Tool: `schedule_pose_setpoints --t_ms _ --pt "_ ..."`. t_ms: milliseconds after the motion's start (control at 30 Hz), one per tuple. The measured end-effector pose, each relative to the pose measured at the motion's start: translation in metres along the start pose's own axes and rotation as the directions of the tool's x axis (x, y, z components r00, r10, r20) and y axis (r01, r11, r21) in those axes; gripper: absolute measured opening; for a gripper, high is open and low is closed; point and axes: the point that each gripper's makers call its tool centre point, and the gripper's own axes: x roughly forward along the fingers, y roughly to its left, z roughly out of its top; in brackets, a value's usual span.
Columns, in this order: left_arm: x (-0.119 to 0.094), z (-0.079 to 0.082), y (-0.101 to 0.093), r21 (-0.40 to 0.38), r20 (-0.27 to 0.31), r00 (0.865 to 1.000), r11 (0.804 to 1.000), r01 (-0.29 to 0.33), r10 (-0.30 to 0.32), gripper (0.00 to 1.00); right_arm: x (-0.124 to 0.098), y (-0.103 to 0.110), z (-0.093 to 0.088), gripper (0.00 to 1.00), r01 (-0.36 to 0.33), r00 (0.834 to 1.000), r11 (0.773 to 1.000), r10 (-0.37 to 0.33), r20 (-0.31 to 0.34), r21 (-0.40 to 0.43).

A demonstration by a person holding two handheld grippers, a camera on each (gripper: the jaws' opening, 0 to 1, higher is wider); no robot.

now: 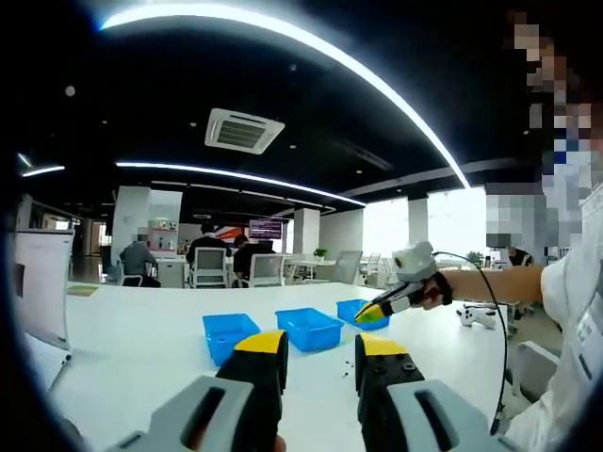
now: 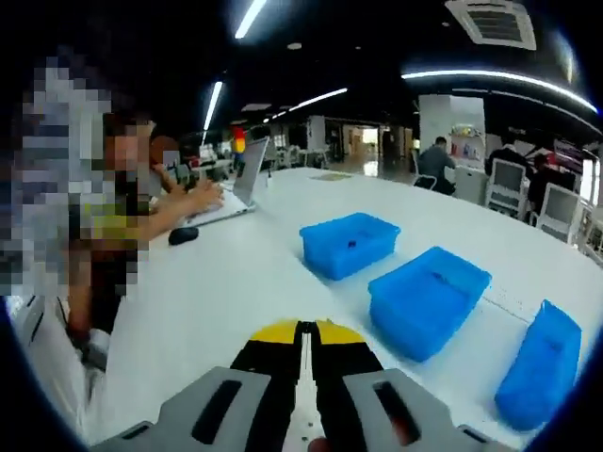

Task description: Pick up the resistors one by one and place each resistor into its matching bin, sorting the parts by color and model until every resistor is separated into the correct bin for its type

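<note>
Three blue bins stand in a row on the white table: left bin, middle bin, right bin. My left gripper is open, its yellow-tipped jaws well apart, nearer than the bins. The right gripper, held in a hand, reaches in from the right with its yellow tip at the right bin. In the right gripper view my right gripper has its jaws pressed together, and nothing shows between them. The bins lie ahead and to the right. Tiny dark specks lie on the table.
A person works at a laptop with a mouse at the table's far side. A whiteboard stands at the left. A small white object sits on the table at the right. More people sit at desks behind.
</note>
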Motion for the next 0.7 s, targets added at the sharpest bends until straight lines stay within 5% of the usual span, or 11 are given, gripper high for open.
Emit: schedule_pose_setpoints --t_ms 133,167,400,700 --pt "0.003 -0.001 -0.002 0.003 -0.005 1.0 1.0 0.003 -0.003 0.3 -0.047 0.0 0.004 0.07 0.058 0.993 0.998 -0.06 0.102 0.014" --pt "0.003 -0.002 -0.003 0.004 -0.007 1.0 1.0 0.005 -0.005 0.3 -0.092 0.009 -0.001 0.07 0.136 0.973 0.99 -0.138 0.183 0.025" --pt "0.005 -0.007 0.0 0.004 -0.025 1.0 1.0 0.0 0.0 0.3 -0.132 0.031 -0.014 0.07 0.2 0.941 0.978 -0.207 0.269 0.056" --pt "0.004 -0.009 0.0 0.006 -0.029 1.0 1.0 -0.001 0.002 0.3 -0.156 0.04 -0.028 0.07 0.228 0.921 0.968 -0.251 0.3 0.109"
